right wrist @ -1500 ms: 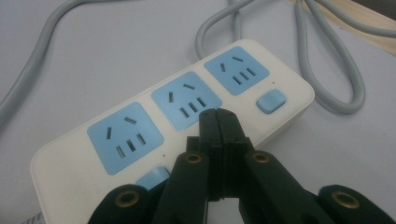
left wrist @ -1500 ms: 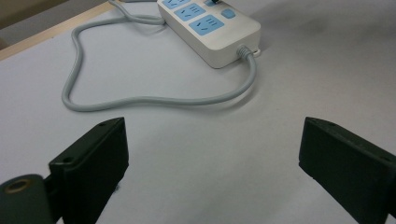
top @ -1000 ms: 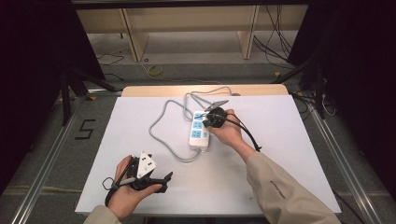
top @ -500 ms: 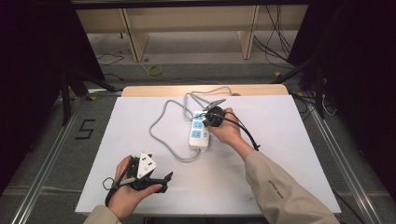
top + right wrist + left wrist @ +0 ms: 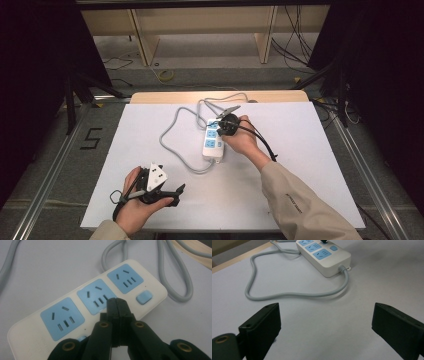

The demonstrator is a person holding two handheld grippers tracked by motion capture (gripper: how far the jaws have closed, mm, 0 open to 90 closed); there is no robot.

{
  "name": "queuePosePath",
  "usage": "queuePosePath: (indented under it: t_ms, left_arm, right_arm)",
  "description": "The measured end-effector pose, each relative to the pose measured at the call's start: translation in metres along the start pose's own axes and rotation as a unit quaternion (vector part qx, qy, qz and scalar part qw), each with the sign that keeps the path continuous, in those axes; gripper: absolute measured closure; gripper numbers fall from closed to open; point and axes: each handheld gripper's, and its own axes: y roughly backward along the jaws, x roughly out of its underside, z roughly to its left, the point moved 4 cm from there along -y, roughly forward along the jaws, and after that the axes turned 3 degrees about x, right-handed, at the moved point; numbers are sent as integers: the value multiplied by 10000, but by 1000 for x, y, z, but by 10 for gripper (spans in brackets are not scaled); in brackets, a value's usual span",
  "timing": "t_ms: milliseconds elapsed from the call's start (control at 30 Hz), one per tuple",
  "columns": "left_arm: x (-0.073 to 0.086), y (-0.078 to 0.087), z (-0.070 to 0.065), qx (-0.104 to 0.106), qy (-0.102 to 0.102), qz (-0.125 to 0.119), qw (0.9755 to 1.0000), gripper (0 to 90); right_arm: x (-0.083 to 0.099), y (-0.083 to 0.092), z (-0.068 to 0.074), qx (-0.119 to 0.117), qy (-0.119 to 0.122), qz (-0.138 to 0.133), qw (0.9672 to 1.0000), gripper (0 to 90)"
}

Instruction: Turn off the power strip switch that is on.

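Lying flat near the middle of the white worktop [image 5: 300, 190], the power strip [image 5: 214, 142] keeps its blue sockets facing up, so a tool can come at them from above. The right tongs [image 5: 117, 301] hover with their jaws pressed together and nothing between them, the closed tip just over the middle socket [image 5: 96, 298], probably to poke at the strip or at its switch [image 5: 144, 297]. The left tongs [image 5: 167, 192] wait well apart at the near edge, jaws spread wide and empty. The grey cable [image 5: 175, 145] loops loosely behind and beside the strip.
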Motion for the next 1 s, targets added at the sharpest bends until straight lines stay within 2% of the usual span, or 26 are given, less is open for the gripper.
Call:
queuePosePath:
  t_ms: [1000]
  left_arm:
    - [0,-1,-2,27,-14,24,10000,82]
  right_arm:
    - [-2,-1,-1,-53,-87,98,9999,900]
